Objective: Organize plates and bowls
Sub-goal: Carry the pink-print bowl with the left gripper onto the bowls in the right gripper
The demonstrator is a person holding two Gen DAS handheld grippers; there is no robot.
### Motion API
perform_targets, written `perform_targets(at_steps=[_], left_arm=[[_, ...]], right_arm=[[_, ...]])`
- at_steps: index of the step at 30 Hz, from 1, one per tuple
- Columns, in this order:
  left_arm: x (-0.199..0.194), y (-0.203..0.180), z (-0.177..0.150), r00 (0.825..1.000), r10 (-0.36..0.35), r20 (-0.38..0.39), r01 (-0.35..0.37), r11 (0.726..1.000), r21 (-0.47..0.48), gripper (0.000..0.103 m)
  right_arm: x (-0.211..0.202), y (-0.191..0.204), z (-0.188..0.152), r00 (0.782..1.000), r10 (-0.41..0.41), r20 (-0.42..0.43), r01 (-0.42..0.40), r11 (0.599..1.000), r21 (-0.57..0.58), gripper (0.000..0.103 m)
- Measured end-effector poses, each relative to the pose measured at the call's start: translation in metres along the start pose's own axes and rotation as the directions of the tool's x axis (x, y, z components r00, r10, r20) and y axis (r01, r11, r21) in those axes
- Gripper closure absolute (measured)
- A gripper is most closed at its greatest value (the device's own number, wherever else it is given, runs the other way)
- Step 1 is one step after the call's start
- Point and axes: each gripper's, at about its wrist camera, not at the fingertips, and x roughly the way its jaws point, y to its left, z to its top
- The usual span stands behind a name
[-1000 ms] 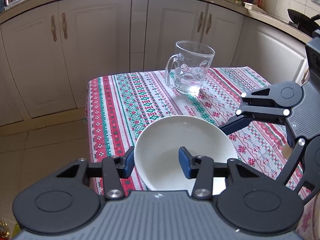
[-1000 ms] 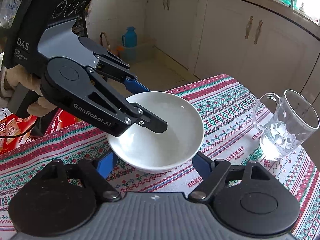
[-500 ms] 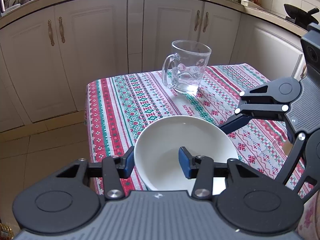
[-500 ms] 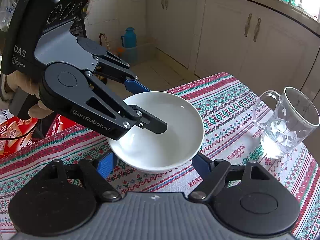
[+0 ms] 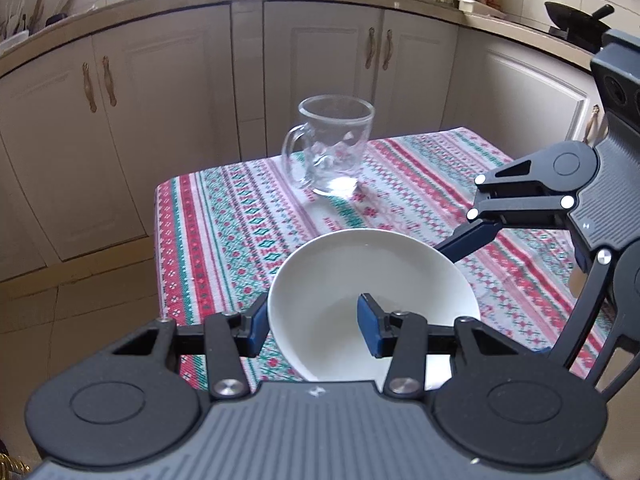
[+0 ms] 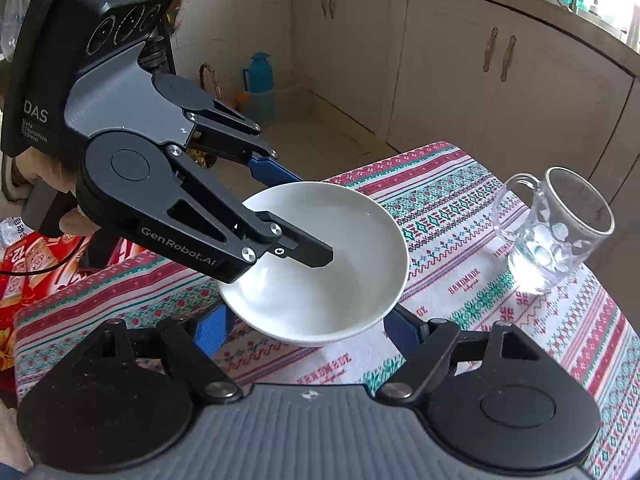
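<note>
Above the worktop: white bowl held by two tools, now riding higher than a second ago.

The left tool is nearly closed, pinching the bowl's rim at about 9 o'clock in its own view, one finger inside, one outside. The right tool stands partly open, its blue fingers hugging the bowl's outer wall from both sides. The glass mug at 12 o'clock looks smaller than before, so the lift has probably begun. The bowl's underside is hidden, so clearance from the cloth is unsure; no plates or stack are in view.
</note>
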Motion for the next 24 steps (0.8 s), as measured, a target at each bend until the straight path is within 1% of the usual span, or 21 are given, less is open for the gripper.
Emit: perform_targets(at_steps=[15,24], left_arm=[[-0.057,-0.068,0.004,0.998,-0.006,0.06,0.002,0.997,0.079,0.058],[-0.08,-0.107,-0.002,0.997,-0.016,0.074,0.008,0.994,0.107,0.058]], right_arm=[[-0.082,0.035,-0.025,0.998,-0.054,0.028,0.055,0.998,-0.019,0.018],[-0.119,0.057,-0.047,0.996,-0.075,0.043,0.076,0.997,-0.018,0.018]])
